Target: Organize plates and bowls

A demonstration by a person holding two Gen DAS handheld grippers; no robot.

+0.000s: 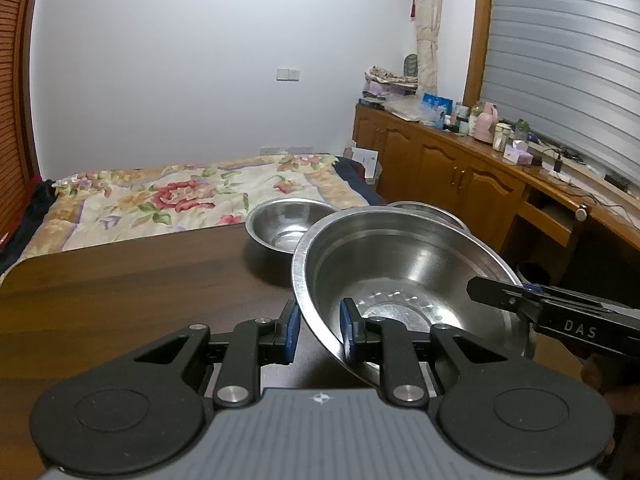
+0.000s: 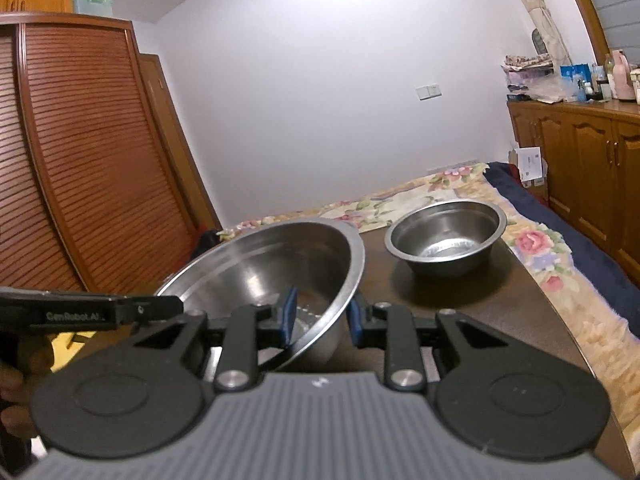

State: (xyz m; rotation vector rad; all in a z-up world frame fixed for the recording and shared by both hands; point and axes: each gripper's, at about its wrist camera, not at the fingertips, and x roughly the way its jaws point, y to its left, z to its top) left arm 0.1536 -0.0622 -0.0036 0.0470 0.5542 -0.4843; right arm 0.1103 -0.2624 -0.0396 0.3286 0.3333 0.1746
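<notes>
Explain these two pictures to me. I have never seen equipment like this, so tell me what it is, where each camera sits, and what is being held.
No robot here: a person holds two hand-held grippers, each with a camera looking along its black jaws with blue pads. One picture comes from the left gripper, the other from the right gripper. Both are clamped on opposite rims of the same large stainless steel bowl, which is tilted above the dark brown wooden table. A smaller steel bowl stands on the table beyond it. The left view shows another steel rim behind the large bowl; what it is I cannot tell.

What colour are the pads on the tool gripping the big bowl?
Blue pads, seen best in the left wrist view.
</notes>
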